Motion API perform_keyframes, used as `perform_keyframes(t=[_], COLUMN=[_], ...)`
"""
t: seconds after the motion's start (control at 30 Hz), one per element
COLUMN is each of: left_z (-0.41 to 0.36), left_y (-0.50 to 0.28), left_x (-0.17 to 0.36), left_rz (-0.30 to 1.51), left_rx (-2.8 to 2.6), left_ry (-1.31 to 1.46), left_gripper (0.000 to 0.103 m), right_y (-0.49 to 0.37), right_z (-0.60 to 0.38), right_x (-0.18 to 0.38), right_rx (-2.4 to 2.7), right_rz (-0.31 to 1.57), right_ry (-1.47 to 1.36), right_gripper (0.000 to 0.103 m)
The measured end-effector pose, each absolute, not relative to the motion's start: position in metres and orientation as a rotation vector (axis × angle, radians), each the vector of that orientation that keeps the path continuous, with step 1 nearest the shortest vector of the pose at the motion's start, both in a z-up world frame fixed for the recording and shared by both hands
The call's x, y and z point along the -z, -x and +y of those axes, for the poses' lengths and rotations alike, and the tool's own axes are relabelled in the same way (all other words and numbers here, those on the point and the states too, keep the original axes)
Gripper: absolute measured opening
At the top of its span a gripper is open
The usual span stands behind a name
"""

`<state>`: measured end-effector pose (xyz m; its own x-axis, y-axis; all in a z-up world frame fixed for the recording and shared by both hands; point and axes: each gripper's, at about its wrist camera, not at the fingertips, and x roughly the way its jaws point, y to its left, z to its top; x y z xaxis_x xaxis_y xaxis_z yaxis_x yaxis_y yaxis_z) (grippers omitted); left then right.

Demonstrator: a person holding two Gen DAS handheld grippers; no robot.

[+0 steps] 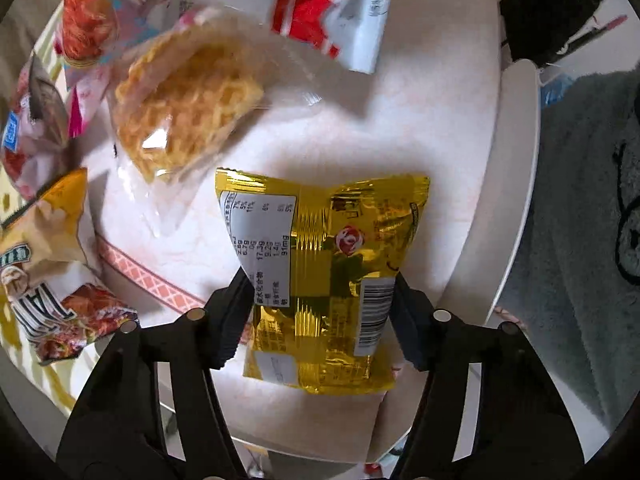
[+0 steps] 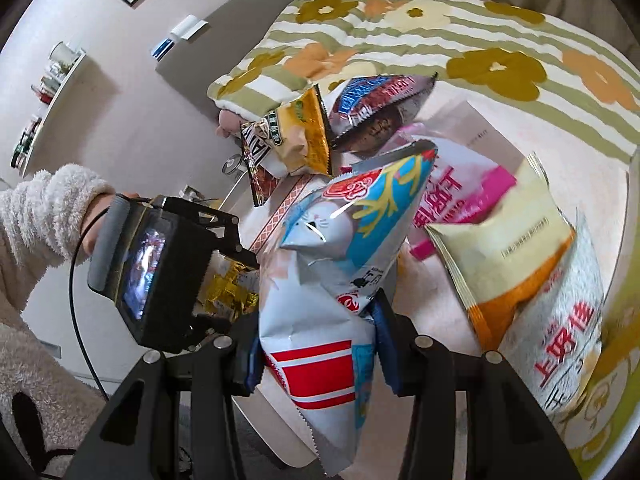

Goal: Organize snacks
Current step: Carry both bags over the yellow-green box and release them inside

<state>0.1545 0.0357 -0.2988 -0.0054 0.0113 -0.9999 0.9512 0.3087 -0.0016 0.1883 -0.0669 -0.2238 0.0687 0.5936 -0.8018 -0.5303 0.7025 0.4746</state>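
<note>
My left gripper (image 1: 322,280) is clamped on a crinkly gold foil packet (image 1: 324,264), its long axis running from 6 to 12 o'clock, back label up, above the pale round table (image 1: 440,128). My right gripper (image 2: 316,320) pinches a glossy white-and-blue cat-print bag (image 2: 336,256), top tipped toward 1 o'clock; its lower edge is cut off. A blurred clear noodle pack (image 1: 188,108) lies at 11 o'clock.
</note>
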Motion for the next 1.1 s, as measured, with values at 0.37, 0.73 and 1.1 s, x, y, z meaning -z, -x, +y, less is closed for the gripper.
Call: perform_keyframes(t=[0.37,0.73,1.1], left_z=[0.061,0.031,-0.108], left_y=[-0.17,-0.199,-0.215], left_x=[0.259,0.166,0.114], left_rz=[1.321,1.18,1.028], left_rx=[0.833,0.757,0.74], left_ry=[-0.745,-0.59,-0.476], left_gripper=[0.046,0.046,0.046], right_y=[-0.175,-0.161,-0.172], right_z=[-0.085,-0.148,-0.291], right_x=[0.207,0.134,0.083], right_rx=[-0.763,-0.621,-0.471], right_rz=[1.199,1.053,0.944], right_ry=[-0.136,-0.212,-0.199], right_gripper=[0.043,0.043,0.043])
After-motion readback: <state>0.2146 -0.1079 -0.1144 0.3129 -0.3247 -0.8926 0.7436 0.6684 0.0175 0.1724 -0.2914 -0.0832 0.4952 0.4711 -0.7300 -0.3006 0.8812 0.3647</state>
